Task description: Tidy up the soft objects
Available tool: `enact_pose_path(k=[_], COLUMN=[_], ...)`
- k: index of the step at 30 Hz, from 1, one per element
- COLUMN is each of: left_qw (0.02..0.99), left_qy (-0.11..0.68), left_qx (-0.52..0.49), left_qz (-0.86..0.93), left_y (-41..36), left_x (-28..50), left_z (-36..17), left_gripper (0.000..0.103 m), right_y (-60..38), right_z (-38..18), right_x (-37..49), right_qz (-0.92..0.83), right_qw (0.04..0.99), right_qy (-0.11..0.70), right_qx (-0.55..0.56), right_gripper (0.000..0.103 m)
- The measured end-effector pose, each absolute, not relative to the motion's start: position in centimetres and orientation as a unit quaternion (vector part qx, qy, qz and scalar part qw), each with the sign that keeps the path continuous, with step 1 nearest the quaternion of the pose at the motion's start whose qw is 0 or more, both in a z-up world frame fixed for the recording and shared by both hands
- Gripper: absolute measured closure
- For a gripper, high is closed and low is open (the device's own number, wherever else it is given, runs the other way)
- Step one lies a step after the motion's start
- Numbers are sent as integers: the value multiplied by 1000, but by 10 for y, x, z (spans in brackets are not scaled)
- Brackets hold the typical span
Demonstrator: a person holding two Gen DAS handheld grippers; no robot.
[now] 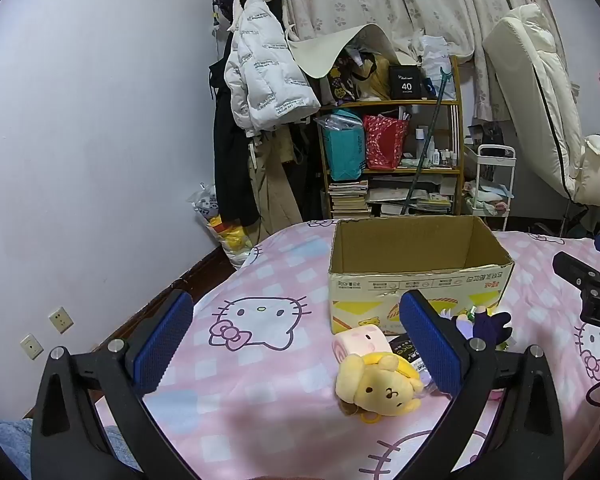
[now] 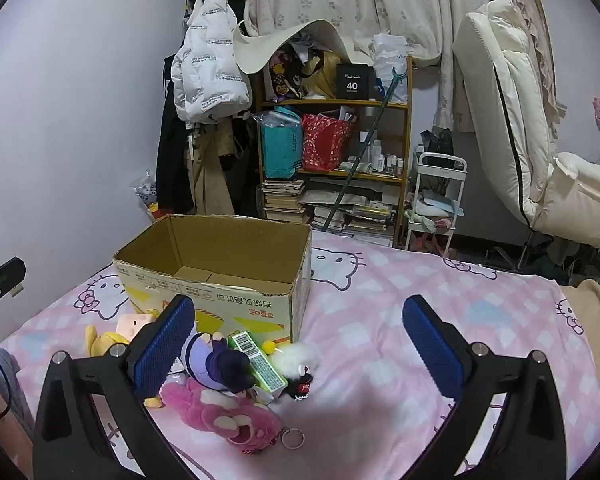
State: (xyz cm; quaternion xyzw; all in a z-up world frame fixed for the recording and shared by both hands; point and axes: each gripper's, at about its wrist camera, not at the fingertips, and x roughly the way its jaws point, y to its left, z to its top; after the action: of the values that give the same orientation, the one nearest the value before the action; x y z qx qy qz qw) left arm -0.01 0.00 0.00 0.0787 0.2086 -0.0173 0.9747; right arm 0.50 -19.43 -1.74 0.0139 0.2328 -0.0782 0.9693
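An open cardboard box point(image 1: 420, 276) point(image 2: 220, 280) stands empty on the pink bedspread. In front of it lies a heap of soft toys. In the left wrist view a yellow dog plush point(image 1: 376, 388) lies close before my open left gripper point(image 1: 296, 344), nearer its right finger, with a pink roll cushion point(image 1: 362, 342) behind it. In the right wrist view a pink bear plush point(image 2: 228, 416), a purple-clad doll point(image 2: 220, 360), a green carton point(image 2: 260, 360) and a white fluffy toy point(image 2: 300, 356) lie by the left finger of my open right gripper point(image 2: 300, 344). Neither gripper holds anything.
The bed's pink cat-print cover point(image 2: 380, 320) stretches right of the box. Behind the bed stand a cluttered shelf point(image 1: 396, 140), hanging coats point(image 1: 260, 80), a small white cart point(image 2: 436, 200) and a cream recliner point(image 2: 520, 120). The floor edge drops off at the left point(image 1: 172, 280).
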Motion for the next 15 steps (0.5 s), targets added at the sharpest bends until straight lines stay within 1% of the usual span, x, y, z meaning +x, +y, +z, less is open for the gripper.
enact_pose_path(k=[15], left_qw=[975], left_qy=[206], left_qx=[81], left_qz=[-15], left_y=[3], left_x=[-2], left_z=[0], left_gripper=[1], right_y=[-195], right_z=[-17], right_x=[4], right_qz=[-80], right_qw=[969], right_qy=[232], right_qx=[15], right_gripper=[0])
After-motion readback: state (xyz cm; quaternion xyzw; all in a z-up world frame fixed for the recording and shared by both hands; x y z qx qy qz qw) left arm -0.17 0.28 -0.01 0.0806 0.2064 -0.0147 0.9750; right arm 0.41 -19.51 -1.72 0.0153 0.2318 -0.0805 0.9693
